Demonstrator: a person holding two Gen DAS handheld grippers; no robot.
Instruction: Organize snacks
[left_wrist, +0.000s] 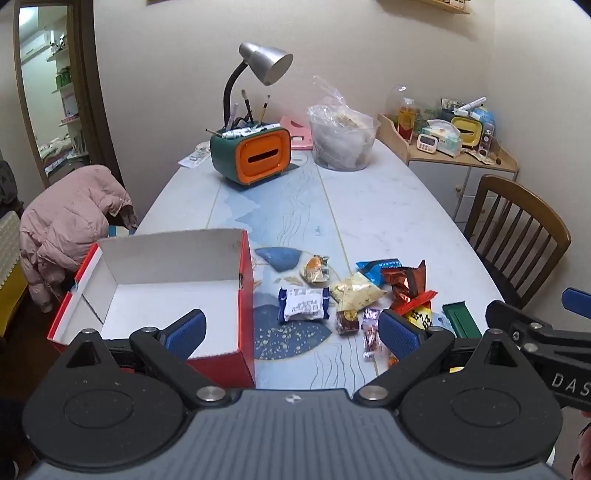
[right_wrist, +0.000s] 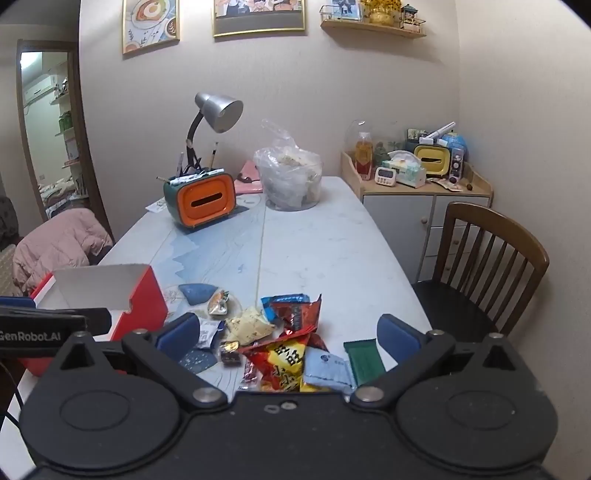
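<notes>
— How many boxes are counted on the tabletop (left_wrist: 388, 206)?
— One red box (left_wrist: 221, 295) is counted.
— And the snack packets?
— About ten are seen; the pile overlaps.
— Lamps?
— One lamp (left_wrist: 264, 62) is counted.

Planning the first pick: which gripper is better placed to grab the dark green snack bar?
Right. The right gripper is open with the dark green snack bar just inside its right finger; the left gripper faces the red cardboard box.

The black left claw with blue pads (left_wrist: 291, 330) gapes wide, holding nothing; the matching right claw (right_wrist: 288, 334) likewise gapes, level alongside it.
</notes>
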